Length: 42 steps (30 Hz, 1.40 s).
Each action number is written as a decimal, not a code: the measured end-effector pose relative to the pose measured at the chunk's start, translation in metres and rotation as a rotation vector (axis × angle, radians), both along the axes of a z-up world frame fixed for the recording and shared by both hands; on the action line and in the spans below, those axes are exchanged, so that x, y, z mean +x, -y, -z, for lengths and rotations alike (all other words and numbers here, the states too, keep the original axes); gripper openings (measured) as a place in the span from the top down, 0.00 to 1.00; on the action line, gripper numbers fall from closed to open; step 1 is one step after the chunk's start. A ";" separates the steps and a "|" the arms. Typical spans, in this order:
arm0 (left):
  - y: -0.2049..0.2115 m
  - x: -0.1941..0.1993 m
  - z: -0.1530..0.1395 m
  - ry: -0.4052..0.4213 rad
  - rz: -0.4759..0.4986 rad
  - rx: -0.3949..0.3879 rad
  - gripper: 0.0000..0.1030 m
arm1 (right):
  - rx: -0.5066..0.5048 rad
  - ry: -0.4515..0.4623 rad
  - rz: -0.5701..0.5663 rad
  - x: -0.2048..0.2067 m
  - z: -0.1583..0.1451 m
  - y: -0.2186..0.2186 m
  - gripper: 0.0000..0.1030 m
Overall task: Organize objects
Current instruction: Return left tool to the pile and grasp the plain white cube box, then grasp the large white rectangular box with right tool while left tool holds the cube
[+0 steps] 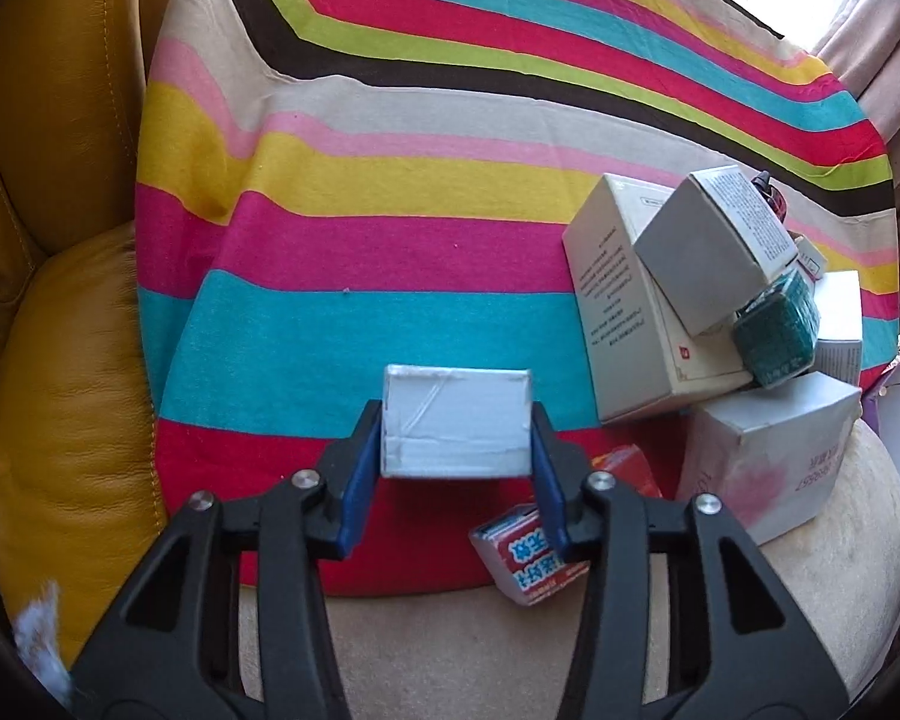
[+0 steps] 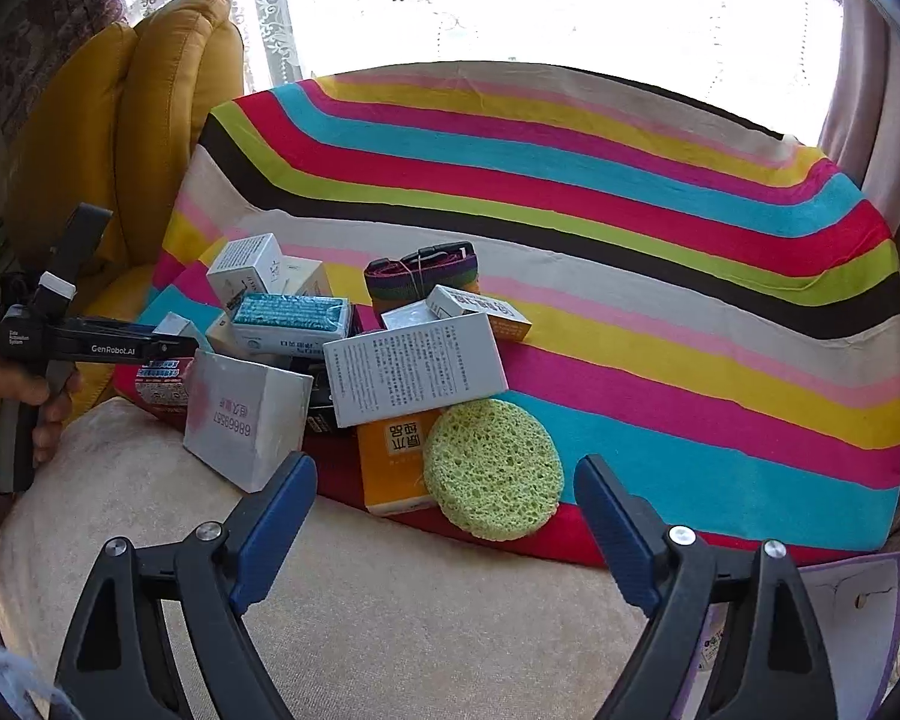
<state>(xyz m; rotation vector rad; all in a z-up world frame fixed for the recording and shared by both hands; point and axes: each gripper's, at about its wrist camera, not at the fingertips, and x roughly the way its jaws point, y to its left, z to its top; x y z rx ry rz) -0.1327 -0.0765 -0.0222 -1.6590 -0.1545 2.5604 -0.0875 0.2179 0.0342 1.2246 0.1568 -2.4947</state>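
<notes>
Two blue pads of the left claw (image 1: pixel 457 462) clamp a white box (image 1: pixel 456 423); the right claw (image 2: pixel 444 516) gapes wide.

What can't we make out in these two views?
- Left view: red packet partly hidden behind the left gripper finger; print unreadable.
- Right view: orange box covered by white box and sponge.
- Right view: purple-edged sheet cut off by the frame.

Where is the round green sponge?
In the right wrist view, the round green sponge lies on the striped cloth, overlapping the orange box.
</notes>
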 end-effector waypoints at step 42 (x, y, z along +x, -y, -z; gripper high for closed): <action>-0.044 0.082 -0.051 -0.385 -0.135 0.055 0.52 | -0.026 0.048 -0.213 -0.064 0.024 0.020 0.03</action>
